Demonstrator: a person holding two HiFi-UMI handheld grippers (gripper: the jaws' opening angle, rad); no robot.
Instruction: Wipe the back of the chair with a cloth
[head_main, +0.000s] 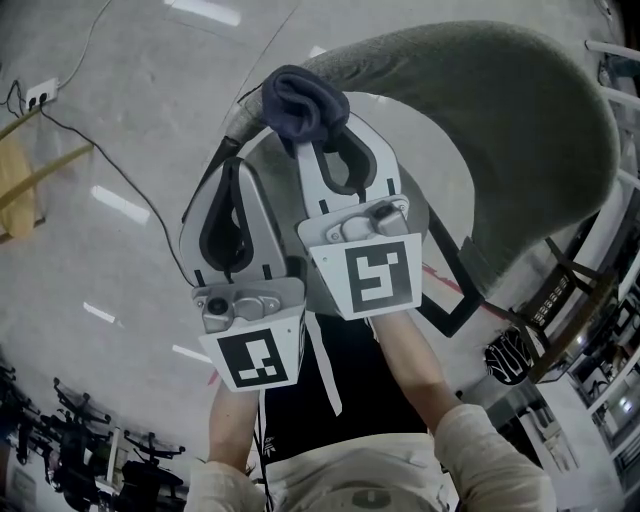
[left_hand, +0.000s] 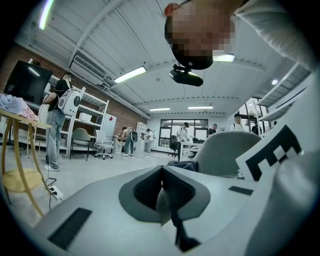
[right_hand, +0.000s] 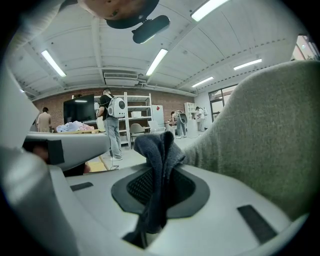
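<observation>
A grey upholstered chair back (head_main: 500, 130) curves across the upper right of the head view. My right gripper (head_main: 322, 135) is shut on a dark blue cloth (head_main: 303, 100), which bunches out past its tips right at the chair back's top edge. In the right gripper view the cloth (right_hand: 159, 165) hangs pinched between the jaws, with the chair back (right_hand: 265, 145) close on the right. My left gripper (head_main: 228, 168) sits beside it on the left, shut with nothing in it; its jaws (left_hand: 163, 172) meet at the tips, and the chair back (left_hand: 225, 150) lies beyond.
A black cable (head_main: 110, 160) runs across the concrete floor to a power strip (head_main: 40, 95). A yellow wooden table (left_hand: 15, 150) stands at the left. Chair bases (head_main: 90, 450) crowd the lower left. People stand by shelves (right_hand: 137, 117) and desks farther off.
</observation>
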